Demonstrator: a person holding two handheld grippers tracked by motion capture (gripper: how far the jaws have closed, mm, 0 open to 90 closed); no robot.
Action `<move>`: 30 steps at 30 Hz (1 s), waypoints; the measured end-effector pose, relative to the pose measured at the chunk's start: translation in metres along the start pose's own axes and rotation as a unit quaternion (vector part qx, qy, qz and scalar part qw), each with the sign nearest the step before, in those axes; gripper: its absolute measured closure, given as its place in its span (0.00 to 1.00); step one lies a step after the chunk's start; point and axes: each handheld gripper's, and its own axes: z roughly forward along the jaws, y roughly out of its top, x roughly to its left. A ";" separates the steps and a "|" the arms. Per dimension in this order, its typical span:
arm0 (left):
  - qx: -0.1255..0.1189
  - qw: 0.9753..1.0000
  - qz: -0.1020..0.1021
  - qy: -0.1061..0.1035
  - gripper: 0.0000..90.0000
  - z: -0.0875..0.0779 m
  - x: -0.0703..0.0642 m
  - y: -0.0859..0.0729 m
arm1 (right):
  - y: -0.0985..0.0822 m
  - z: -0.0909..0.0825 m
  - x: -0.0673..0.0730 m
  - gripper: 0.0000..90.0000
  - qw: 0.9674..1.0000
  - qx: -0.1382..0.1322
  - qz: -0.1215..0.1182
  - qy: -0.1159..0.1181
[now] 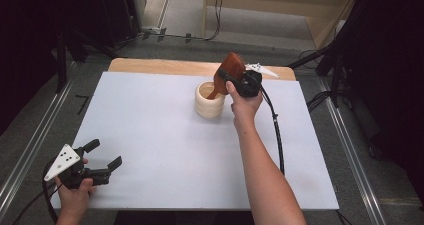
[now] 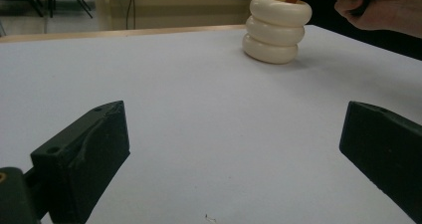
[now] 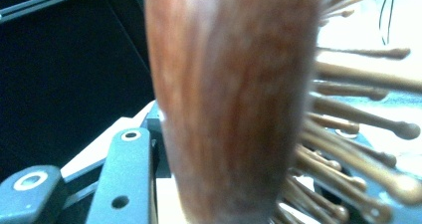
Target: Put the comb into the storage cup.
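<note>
A cream ribbed holder [image 1: 209,100] [image 2: 276,29] stands upright on the white table [image 1: 165,135], right of its middle toward the back. My right gripper [image 1: 227,76] is shut on a reddish-brown wooden hairbrush [image 1: 230,67] [image 3: 229,99], tilted, with its handle end down inside the holder's mouth. Close up in the right gripper view, the brush's back and its wooden pins [image 3: 348,114] sit between the jaws. My left gripper [image 1: 106,155] [image 2: 234,154] rests open at the table's near left corner, nothing between its jaws, pointing toward the holder.
A wooden strip [image 1: 165,65] borders the table's far edge. Metal rails [image 1: 30,150] run along both sides on the floor. A black cable [image 1: 277,135] trails from the right gripper across the table beside the forearm.
</note>
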 end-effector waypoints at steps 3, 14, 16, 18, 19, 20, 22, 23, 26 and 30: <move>0.000 1.000 -0.001 0.000 0.00 0.000 0.000 0.000 | -0.004 0.003 0.000 0.56 1.000 0.004 0.003 -0.002; 0.000 1.000 -0.001 -0.001 0.00 0.000 0.000 0.000 | -0.012 0.005 -0.009 0.55 0.999 -0.006 0.049 0.006; 0.000 1.000 -0.001 -0.001 0.00 0.000 0.000 0.000 | -0.013 0.007 -0.009 0.55 0.999 -0.005 0.052 0.006; -0.001 1.000 -0.001 -0.001 0.00 0.000 0.000 0.000 | -0.014 0.008 -0.008 0.54 0.998 -0.005 0.057 0.006; -0.001 1.000 -0.001 -0.001 0.00 0.000 0.000 0.000 | -0.014 0.009 -0.008 0.54 0.998 -0.005 0.060 0.002; -0.001 1.000 -0.001 -0.001 0.00 -0.001 0.000 0.000 | -0.014 0.010 -0.008 0.54 0.998 -0.006 0.060 0.002; -0.001 1.000 -0.002 -0.002 0.00 -0.001 0.000 0.000 | -0.014 0.011 -0.008 0.53 0.998 -0.006 0.061 0.003; 0.000 1.000 -0.002 -0.002 0.00 0.000 0.000 0.000 | -0.014 0.011 -0.008 0.52 0.998 -0.005 0.062 0.002; 0.000 1.000 0.000 -0.002 0.00 0.000 0.000 0.000 | -0.014 0.011 -0.008 0.51 0.998 -0.005 0.060 0.000; 0.000 1.000 0.000 -0.001 0.00 0.000 0.000 0.000 | -0.013 0.009 -0.009 0.46 0.998 0.000 0.058 -0.006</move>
